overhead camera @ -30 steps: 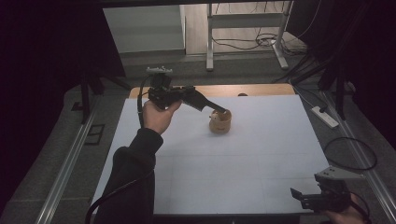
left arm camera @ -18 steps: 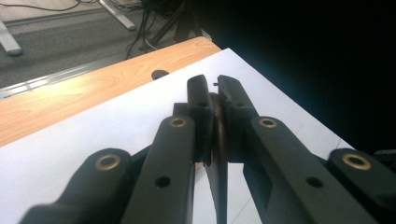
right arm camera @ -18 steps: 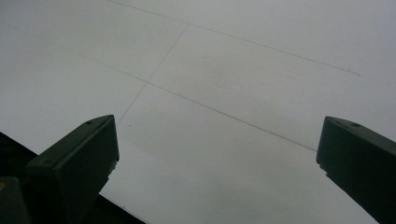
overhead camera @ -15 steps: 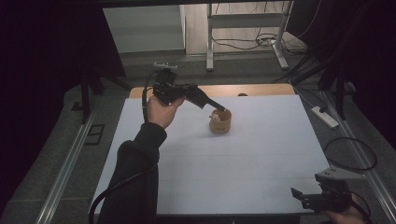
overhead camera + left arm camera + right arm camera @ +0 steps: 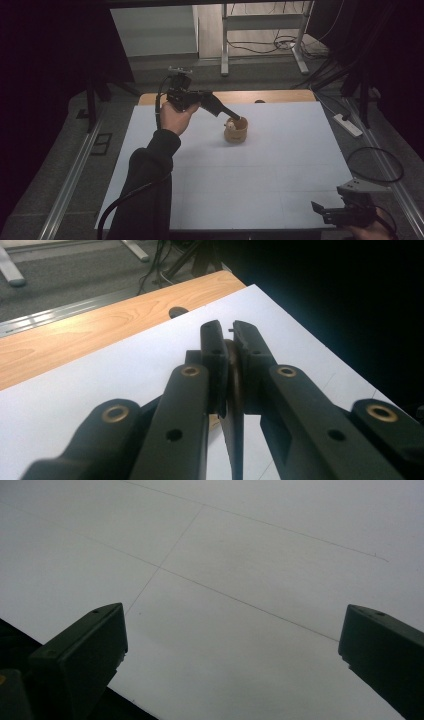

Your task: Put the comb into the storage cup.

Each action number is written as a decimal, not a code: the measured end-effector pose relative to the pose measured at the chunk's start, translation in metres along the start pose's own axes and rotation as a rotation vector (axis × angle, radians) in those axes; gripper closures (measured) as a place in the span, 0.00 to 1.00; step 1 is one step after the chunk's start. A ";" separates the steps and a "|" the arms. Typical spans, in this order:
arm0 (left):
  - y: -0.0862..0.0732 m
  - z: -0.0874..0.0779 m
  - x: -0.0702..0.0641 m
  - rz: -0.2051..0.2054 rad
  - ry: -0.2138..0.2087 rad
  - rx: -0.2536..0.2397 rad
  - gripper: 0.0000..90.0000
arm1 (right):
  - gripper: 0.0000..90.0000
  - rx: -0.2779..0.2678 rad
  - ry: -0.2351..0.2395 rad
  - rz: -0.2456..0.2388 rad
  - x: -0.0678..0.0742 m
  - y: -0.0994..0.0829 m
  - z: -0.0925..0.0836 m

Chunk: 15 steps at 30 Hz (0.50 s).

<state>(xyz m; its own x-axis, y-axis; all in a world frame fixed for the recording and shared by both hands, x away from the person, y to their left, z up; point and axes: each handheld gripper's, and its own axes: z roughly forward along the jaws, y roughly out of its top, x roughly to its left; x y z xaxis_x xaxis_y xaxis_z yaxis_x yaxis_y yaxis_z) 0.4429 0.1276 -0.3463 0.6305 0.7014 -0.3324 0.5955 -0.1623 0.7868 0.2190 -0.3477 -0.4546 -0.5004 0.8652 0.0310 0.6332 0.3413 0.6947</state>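
Observation:
A small wooden cup [image 5: 236,133] stands on the white sheet [image 5: 250,175] near the table's far middle, with something pale inside it. My left gripper [image 5: 234,118] reaches in from the left, slanting down, and is shut on the cup's near rim. In the left gripper view the thin brown rim [image 5: 233,385] is pinched between the two black jaws, midway at my left gripper [image 5: 227,332]. My right gripper [image 5: 321,209] rests low at the sheet's front right corner. In the right gripper view my right gripper [image 5: 232,645] stands wide open over bare sheet.
A strip of wooden tabletop [image 5: 275,96] with a dark hole [image 5: 259,101] runs behind the sheet. Faint pencil lines [image 5: 225,597] cross the sheet. A power strip [image 5: 348,125] and cables lie on the floor to the right; metal rails flank the table.
The left hand and the gripper's body have shifted a little to the right and farther back. The cup stays where it was. The right gripper has not moved.

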 end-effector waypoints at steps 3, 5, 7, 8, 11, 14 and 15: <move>0.001 0.003 0.001 -0.001 0.002 0.006 0.93 | 0.00 0.000 0.001 -0.002 0.000 0.000 0.000; 0.001 0.005 0.002 -0.002 0.006 0.010 0.93 | 0.00 0.001 0.001 -0.004 0.000 0.000 0.000; 0.001 0.007 0.003 -0.004 0.007 0.014 0.93 | 0.00 0.001 0.002 -0.006 0.001 0.000 0.000; 0.001 0.008 0.004 -0.004 0.007 0.016 0.93 | 0.00 0.001 0.003 -0.007 0.001 0.000 0.000; 0.001 0.011 0.005 -0.009 0.005 0.021 0.93 | 0.00 0.002 0.004 -0.008 0.001 0.000 0.000; 0.000 0.013 0.006 -0.010 0.005 0.027 0.93 | 0.00 0.003 0.005 -0.009 0.001 0.000 0.000; 0.000 0.014 0.006 -0.012 0.004 0.028 0.93 | 0.00 0.003 0.005 -0.009 0.001 0.000 0.000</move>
<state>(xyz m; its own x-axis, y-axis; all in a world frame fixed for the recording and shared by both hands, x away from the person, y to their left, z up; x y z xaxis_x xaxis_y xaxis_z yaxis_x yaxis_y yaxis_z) 0.4538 0.1217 -0.3555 0.6213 0.7064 -0.3391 0.6164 -0.1734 0.7681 0.2186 -0.3467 -0.4548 -0.5093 0.8601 0.0282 0.6305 0.3506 0.6925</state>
